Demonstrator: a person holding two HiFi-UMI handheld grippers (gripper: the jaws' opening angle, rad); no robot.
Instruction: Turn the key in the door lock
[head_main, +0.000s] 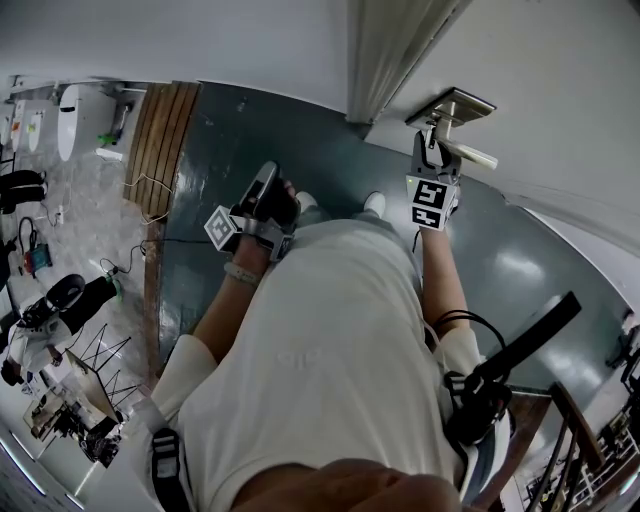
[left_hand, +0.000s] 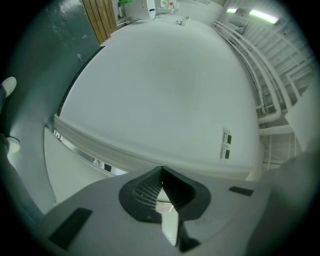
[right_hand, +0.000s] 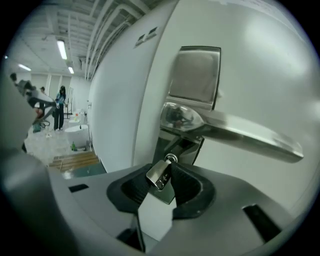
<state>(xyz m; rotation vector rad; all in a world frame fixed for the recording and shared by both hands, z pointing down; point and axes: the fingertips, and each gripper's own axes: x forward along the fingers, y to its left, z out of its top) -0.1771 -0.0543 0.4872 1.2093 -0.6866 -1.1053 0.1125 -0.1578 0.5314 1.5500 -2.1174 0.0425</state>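
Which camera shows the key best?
The right gripper view: the key sits close up, clamped in the right gripper, under the door handle. The head view hides it behind that gripper; the left gripper view shows none of it.

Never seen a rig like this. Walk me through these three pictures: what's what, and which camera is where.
No robot here: a person holds a two-jaw gripper in each hand. The head view is from a camera on the person's head, looking down past their shirt at the dark floor and a white door. The other two cameras ride on the grippers and look along the jaws. The left gripper is shut on nothing and faces a plain white surface. The right gripper is clamped on a key, which sits in the lock just under the metal door handle. There is no table; the work happens at the door.
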